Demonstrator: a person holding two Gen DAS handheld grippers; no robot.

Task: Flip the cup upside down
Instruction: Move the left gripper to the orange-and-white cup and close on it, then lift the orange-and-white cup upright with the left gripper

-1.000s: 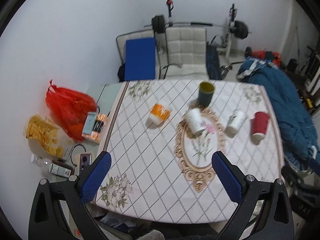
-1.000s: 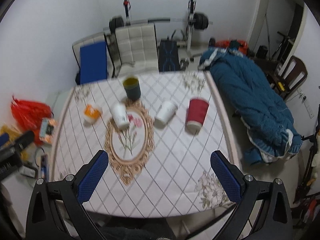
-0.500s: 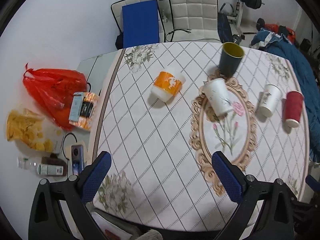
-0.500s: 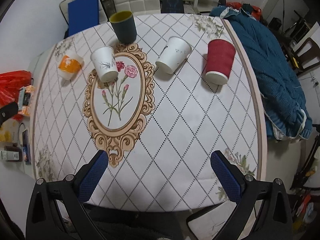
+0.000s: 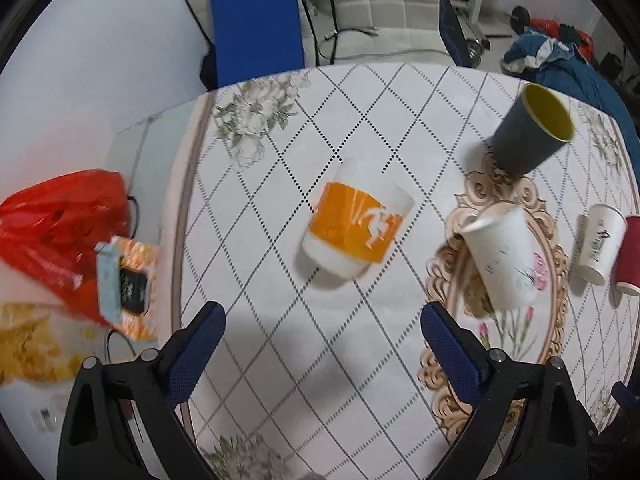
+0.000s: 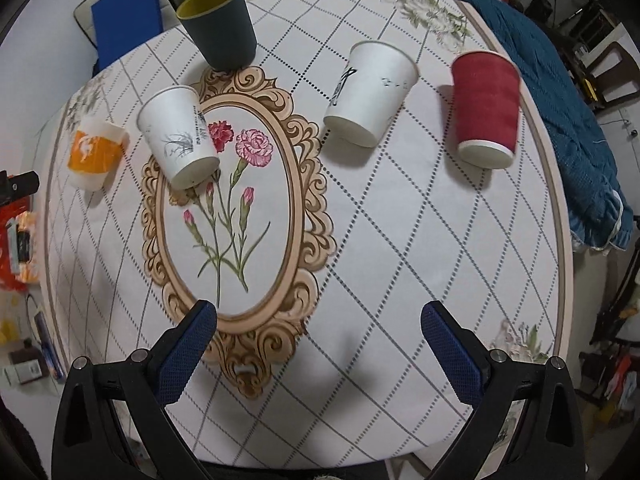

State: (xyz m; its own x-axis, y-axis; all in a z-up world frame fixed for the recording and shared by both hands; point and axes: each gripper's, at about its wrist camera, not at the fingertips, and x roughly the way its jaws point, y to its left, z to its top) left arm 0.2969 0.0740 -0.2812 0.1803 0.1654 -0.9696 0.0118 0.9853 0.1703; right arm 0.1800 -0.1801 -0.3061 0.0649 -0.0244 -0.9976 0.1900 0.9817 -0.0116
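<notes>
On table: five cups, apparently upright; both grippers' fingers spread.

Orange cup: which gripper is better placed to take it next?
Left, probably. The orange cup sits centred ahead of the open left gripper. In the right wrist view it lies far off to the side, away from the open right gripper.
</notes>
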